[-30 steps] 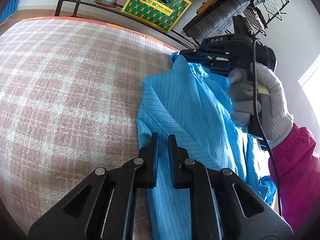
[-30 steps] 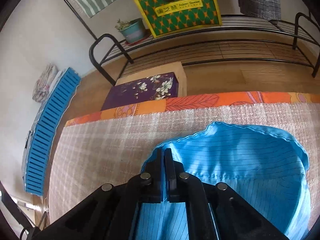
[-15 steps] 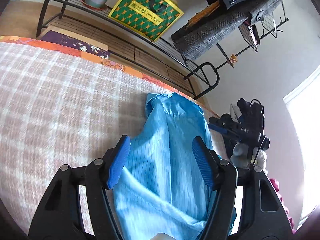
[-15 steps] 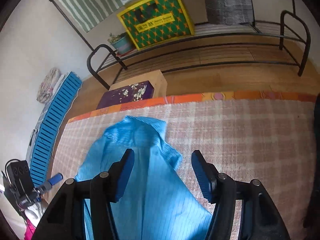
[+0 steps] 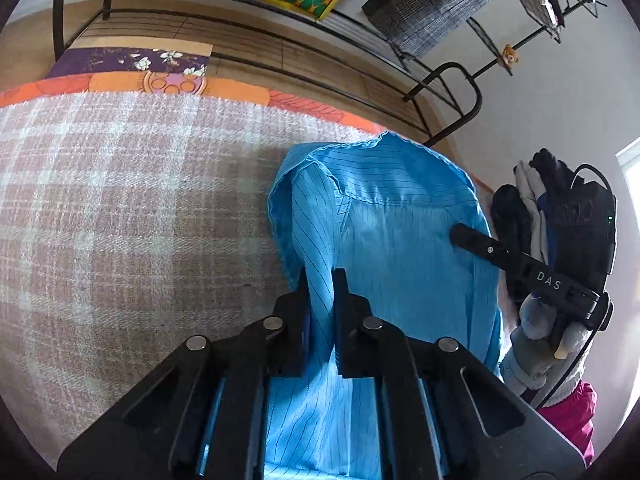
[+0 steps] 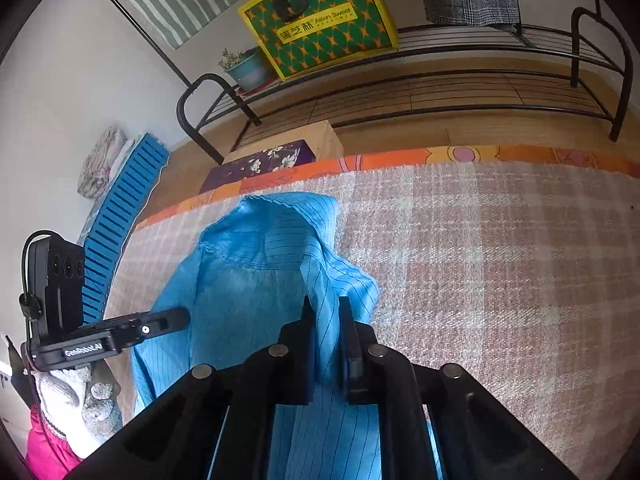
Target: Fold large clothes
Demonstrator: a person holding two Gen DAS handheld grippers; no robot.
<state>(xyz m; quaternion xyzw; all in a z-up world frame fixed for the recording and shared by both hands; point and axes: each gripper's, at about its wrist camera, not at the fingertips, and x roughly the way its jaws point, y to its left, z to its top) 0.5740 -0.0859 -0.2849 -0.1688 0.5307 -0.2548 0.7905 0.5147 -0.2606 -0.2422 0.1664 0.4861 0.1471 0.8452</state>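
A blue pinstriped garment (image 5: 384, 232) lies on a pink plaid blanket (image 5: 120, 208), its rounded end toward the far edge of the bed. My left gripper (image 5: 320, 280) is shut on a fold of the garment's left edge. My right gripper (image 6: 326, 308) is shut on a fold of the garment's (image 6: 256, 272) right edge. The right gripper also shows in the left wrist view (image 5: 480, 246), over the fabric's right side. The left gripper shows in the right wrist view (image 6: 172, 318), at the fabric's left side.
The blanket (image 6: 500, 272) ends at an orange patterned bed edge (image 5: 168, 84). Beyond it are a black metal rack (image 6: 440, 92), a green and yellow bag (image 6: 316, 20), a potted plant (image 6: 248, 68), a purple floral box (image 6: 264, 160) and a blue slatted board (image 6: 120, 208).
Both grippers were open above the flat garment half a second ago; now each has closed on an edge of the blue fabric. Both have come lower and nearer the cloth.
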